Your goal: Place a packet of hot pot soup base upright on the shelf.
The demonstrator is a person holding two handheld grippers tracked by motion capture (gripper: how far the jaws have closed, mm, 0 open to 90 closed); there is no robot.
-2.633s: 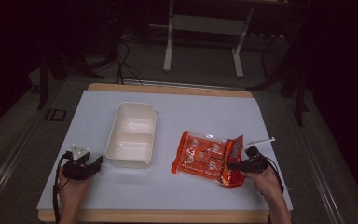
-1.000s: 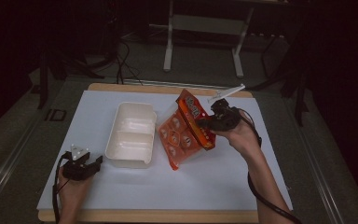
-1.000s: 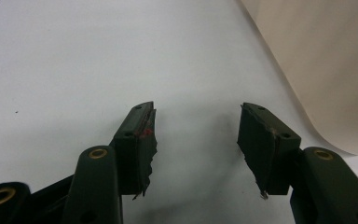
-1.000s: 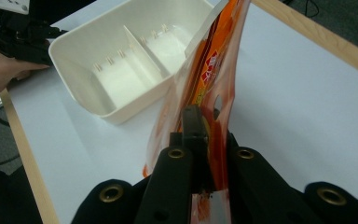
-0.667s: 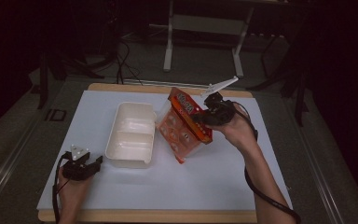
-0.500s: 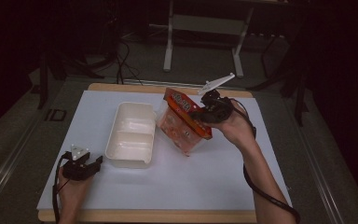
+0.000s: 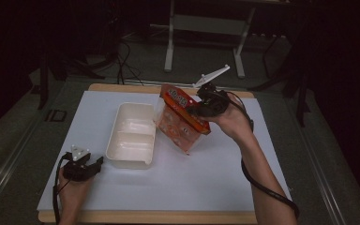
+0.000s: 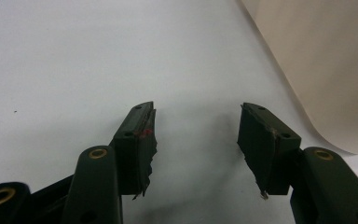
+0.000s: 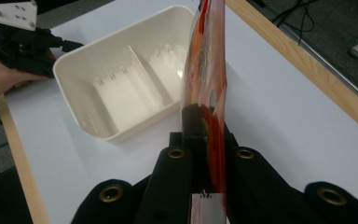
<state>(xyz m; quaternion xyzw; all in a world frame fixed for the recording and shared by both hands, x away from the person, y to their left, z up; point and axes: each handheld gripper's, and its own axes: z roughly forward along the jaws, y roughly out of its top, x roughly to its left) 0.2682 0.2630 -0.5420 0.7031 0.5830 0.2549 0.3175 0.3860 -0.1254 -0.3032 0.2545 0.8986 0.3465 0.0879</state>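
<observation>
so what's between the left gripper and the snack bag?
In the high view, the white two-compartment tray sits between the left gripper and the snack bag.

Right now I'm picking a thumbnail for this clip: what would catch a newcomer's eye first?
The orange snack bag, lifted off the white table with the right gripper shut on its top edge, hanging beside the cream two-compartment tray. At the near left corner, the left gripper rests open.

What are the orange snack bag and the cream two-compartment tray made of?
The orange printed snack bag looks like thin glossy plastic film: it shines, bends and shows see-through patches where the right gripper pinches its edge. The cream rectangular two-compartment tray looks like rigid moulded plastic, smooth with a soft sheen, rounded corners and a moulded divider.
</observation>
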